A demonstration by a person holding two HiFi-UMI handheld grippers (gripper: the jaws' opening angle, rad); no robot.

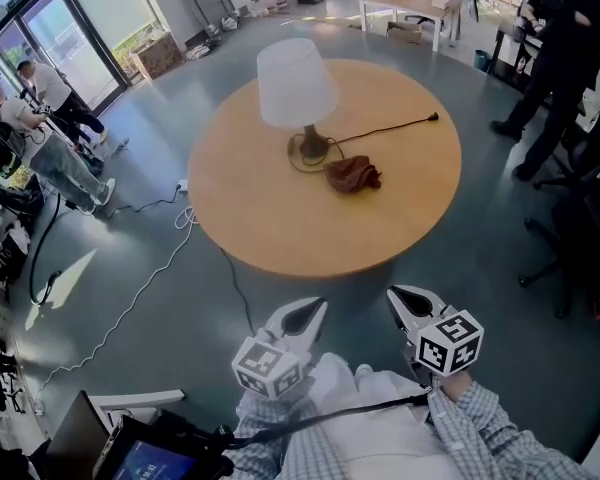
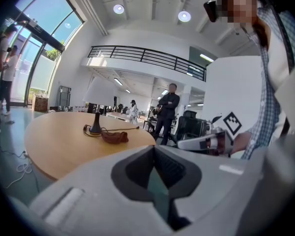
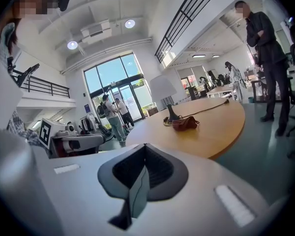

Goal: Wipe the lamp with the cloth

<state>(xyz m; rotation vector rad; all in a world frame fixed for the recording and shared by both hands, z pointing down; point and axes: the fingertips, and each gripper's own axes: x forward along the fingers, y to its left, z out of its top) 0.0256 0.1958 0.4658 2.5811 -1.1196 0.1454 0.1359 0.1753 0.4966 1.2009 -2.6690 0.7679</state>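
Closest to me, at the bottom centre of the head view, both claws sit side by side: the left gripper (image 1: 308, 315) and the right gripper (image 1: 401, 298). Each has its jaws pressed fully together with nothing between them. Above them, mid-frame, I see the round wooden table (image 1: 270, 223), well apart from both. On it the lamp (image 1: 298, 93) stands upright under its white shade. The brown cloth (image 1: 353, 175) lies crumpled just right of the lamp's base, near the black cord (image 1: 385, 128) trailing toward the upper right.
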